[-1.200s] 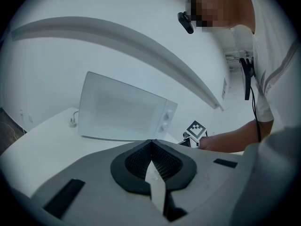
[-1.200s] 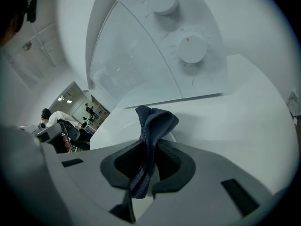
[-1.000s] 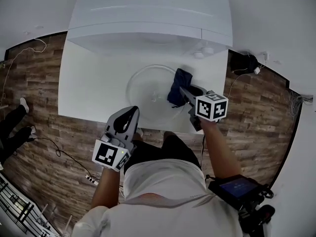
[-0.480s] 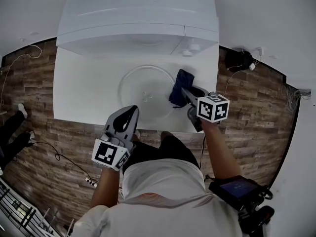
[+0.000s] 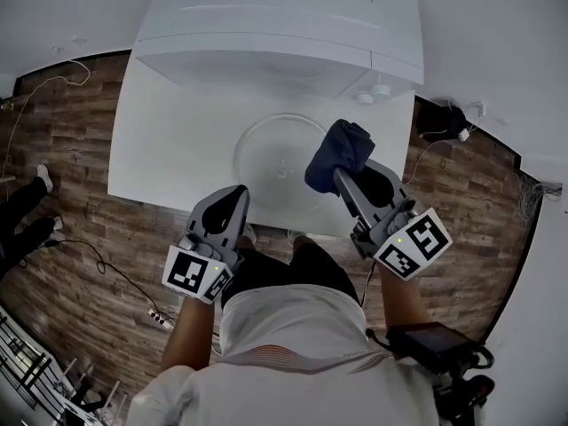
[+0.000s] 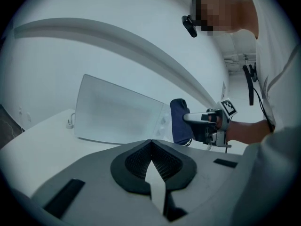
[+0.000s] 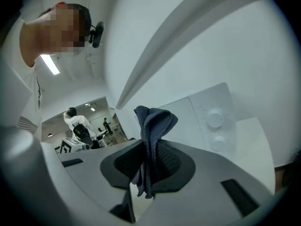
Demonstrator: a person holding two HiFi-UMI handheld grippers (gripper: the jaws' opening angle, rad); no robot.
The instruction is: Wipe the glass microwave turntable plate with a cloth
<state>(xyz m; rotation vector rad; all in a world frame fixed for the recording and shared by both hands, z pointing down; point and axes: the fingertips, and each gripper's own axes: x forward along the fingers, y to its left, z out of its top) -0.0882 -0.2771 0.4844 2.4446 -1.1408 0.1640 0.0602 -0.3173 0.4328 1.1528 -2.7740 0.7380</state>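
Pinching cloth [image 7: 153, 122], right claw [image 7: 149, 149], plate [image 5: 271, 162] alongside

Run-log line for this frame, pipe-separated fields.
right gripper: shut on dark blue cloth, at right edge of glass turntable plate | left gripper: shut, empty

Both arms are reaching forward, each hand carrying a tool.
The left tool [image 5: 236, 195] is pointing straight ahead at the person's left, its jaws pressing together with nothing between them, and the left forearm [image 5: 186, 327] is stretching out below it from the torso. The right tool [image 5: 343, 176] is angling forward and inward, its jaws clamping a dark blue cloth [image 5: 337, 152] that is bunching up past the tips, while the right forearm [image 5: 401, 295] is extending behind its marker cube.
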